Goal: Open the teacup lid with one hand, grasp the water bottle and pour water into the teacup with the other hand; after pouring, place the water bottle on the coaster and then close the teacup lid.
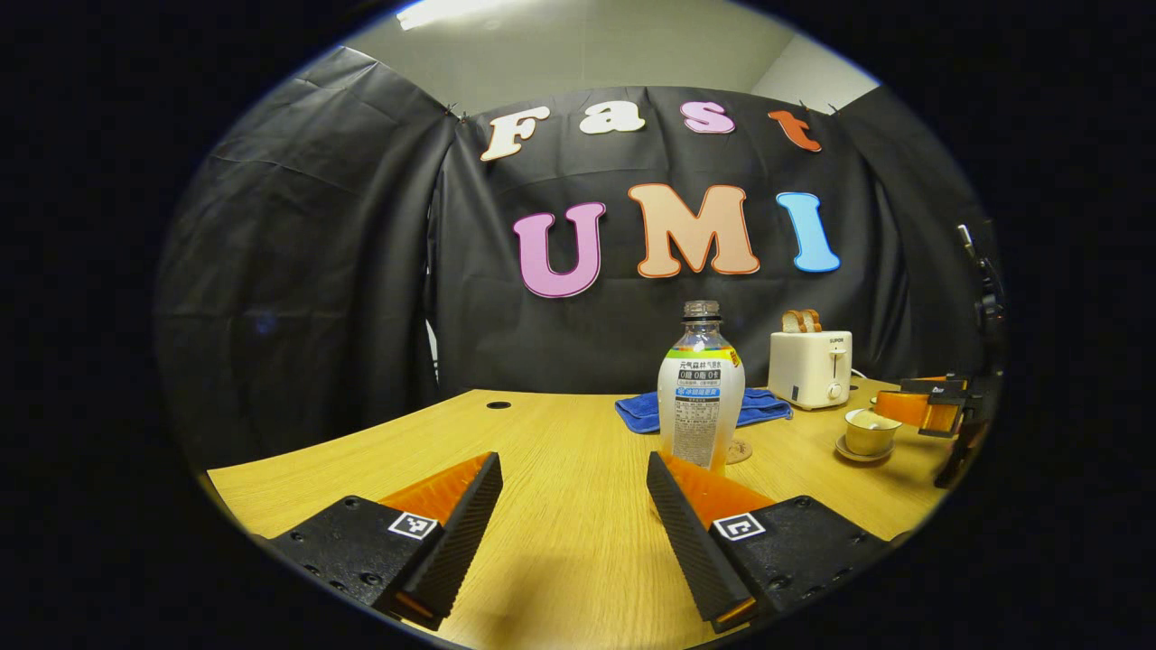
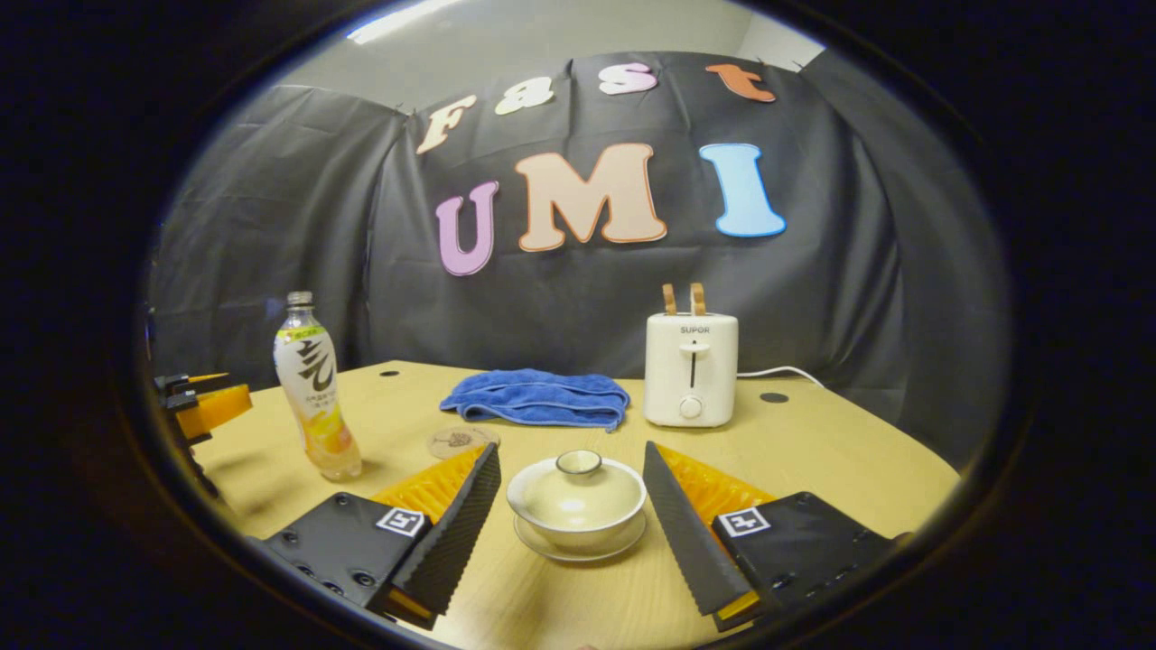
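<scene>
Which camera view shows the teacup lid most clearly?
The right gripper view: the teacup lid sits close, centred between the open fingers, its knob visible. In the left gripper view the teacup is small and far at the right, near the right gripper.

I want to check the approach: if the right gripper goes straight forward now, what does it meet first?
Probably the lidded teacup, which sits on its saucer between the open fingers of the right gripper.
</scene>
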Available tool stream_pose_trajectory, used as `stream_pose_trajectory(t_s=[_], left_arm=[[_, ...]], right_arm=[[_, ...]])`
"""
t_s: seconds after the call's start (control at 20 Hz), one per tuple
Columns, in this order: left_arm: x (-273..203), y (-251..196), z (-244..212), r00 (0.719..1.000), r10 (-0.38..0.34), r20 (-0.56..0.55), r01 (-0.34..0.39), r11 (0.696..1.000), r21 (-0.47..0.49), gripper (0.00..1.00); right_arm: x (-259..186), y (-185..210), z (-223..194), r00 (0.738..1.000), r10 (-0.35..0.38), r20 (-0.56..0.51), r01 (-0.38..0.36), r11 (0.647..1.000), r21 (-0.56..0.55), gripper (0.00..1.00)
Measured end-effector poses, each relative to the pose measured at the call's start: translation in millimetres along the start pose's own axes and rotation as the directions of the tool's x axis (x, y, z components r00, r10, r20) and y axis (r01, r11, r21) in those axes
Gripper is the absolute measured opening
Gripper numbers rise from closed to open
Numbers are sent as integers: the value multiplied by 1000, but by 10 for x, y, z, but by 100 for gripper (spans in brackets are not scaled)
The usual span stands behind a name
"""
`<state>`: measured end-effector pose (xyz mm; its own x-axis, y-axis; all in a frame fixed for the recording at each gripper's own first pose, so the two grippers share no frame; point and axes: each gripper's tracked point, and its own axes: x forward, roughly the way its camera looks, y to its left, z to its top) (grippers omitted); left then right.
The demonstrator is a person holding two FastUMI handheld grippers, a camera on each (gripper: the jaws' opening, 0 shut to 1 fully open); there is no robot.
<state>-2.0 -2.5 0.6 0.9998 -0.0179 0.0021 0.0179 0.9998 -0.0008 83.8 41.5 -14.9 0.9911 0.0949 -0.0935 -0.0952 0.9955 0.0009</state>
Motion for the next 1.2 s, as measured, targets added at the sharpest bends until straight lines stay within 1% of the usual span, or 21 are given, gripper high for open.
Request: stream_pose_trajectory(t_s=[0.15,0.5,0.7,0.75,0.9,0.95,1.0,1.2], left_arm=[[5,5,-12,1000,3,-1,-3,1000,0,94],[26,6,0,1000,5,-1,-5,1000,0,95],[25,4,-1,1000,5,0,-5,1000,-1,94],[20,6,-7,1000,5,-1,-5,1000,0,94],[20,8,-1,1000,5,0,-5,1000,-1,94],[21,0,-5,1000,5,0,-5,1000,-1,93],[25,0,-4,1000,5,0,-5,1000,-1,94],[29,8,-4,1000,5,0,-5,1000,-1,94]], right_arm=[[105,-8,-3,1000,-10,-10,10,1000,1,100],[343,19,-126,996,-18,-87,17,1000,-13,96],[346,-3,-135,994,-32,-104,30,999,-22,63],[309,-24,-112,994,-41,-99,39,999,-21,58],[373,-2,-111,996,-28,-88,26,1000,-17,46],[364,-6,-105,996,-32,-86,30,999,-22,41],[367,-8,-103,996,-34,-85,32,999,-26,37],[349,-28,-67,998,-30,-58,29,1000,-9,38]])
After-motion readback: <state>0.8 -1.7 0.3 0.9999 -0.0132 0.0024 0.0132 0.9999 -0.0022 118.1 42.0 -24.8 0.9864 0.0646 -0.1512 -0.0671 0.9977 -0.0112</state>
